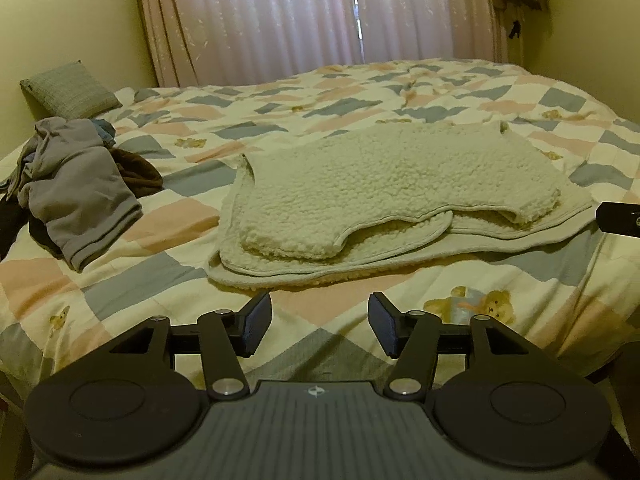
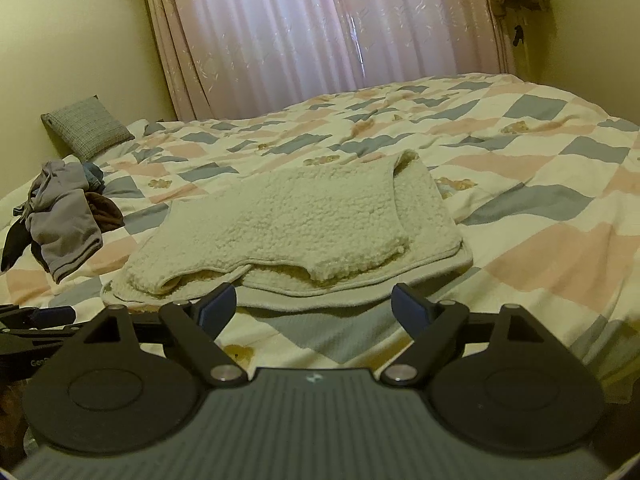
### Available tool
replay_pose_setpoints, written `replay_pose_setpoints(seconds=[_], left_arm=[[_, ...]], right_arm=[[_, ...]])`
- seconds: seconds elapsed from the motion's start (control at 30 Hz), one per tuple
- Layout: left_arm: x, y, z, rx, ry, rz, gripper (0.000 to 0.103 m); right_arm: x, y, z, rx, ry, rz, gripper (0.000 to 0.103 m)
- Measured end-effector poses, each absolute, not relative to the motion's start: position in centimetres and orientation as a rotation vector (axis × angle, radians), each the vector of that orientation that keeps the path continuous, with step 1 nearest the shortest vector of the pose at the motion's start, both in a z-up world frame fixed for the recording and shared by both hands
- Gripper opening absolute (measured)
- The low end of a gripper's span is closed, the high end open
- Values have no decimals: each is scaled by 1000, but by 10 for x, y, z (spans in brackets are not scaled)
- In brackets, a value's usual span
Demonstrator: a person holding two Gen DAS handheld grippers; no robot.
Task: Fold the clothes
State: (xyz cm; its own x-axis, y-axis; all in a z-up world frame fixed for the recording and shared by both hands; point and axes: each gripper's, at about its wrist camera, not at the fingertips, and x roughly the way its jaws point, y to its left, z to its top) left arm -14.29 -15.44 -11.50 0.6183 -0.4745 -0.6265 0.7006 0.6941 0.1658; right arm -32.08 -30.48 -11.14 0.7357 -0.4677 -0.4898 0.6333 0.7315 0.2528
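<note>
While the cream fleece garment [image 1: 384, 192] lies partly folded near the front edge of the bed [image 1: 160, 216], its fluffy upper layer is doubled over a flatter hemmed layer beneath. Just short of its near hem hangs the left tool [image 1: 319, 325], fingers spread wide and holding nothing, above the checked quilt [image 1: 520, 276]. Further right, the right tool [image 2: 314, 309] hovers likewise, spread wide and empty, its left finger [image 2: 218, 306] close to the garment's near hem, though contact cannot be judged. A heap of grey and brown clothes [image 1: 84, 184] sits well apart at the bed's left side, near a grey cushion [image 1: 70, 90] against the wall. Pink curtains [image 1: 304, 16] hang behind the bed.
</note>
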Motion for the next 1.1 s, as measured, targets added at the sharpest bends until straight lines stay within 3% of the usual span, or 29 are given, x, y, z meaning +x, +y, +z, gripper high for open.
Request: replay_pose_setpoints(seconds=[0.33, 0.4, 0.57, 0.8, 1.1], left_arm=[[-130, -158, -129, 399, 623, -724, 60], [-125, -164, -132, 403, 631, -737, 59], [-112, -192, -137, 419, 623, -791, 58], [-86, -248, -137, 452, 585, -841, 59], [-49, -283, -145, 448, 550, -856, 59]], right_arm=[[-326, -331, -134, 536, 426, -640, 82], [-329, -345, -139, 583, 407, -642, 78], [-340, -395, -158, 814, 313, -652, 51], [-348, -442, -203, 1145, 256, -697, 46], [-337, -466, -217, 1205, 80, -736, 46]])
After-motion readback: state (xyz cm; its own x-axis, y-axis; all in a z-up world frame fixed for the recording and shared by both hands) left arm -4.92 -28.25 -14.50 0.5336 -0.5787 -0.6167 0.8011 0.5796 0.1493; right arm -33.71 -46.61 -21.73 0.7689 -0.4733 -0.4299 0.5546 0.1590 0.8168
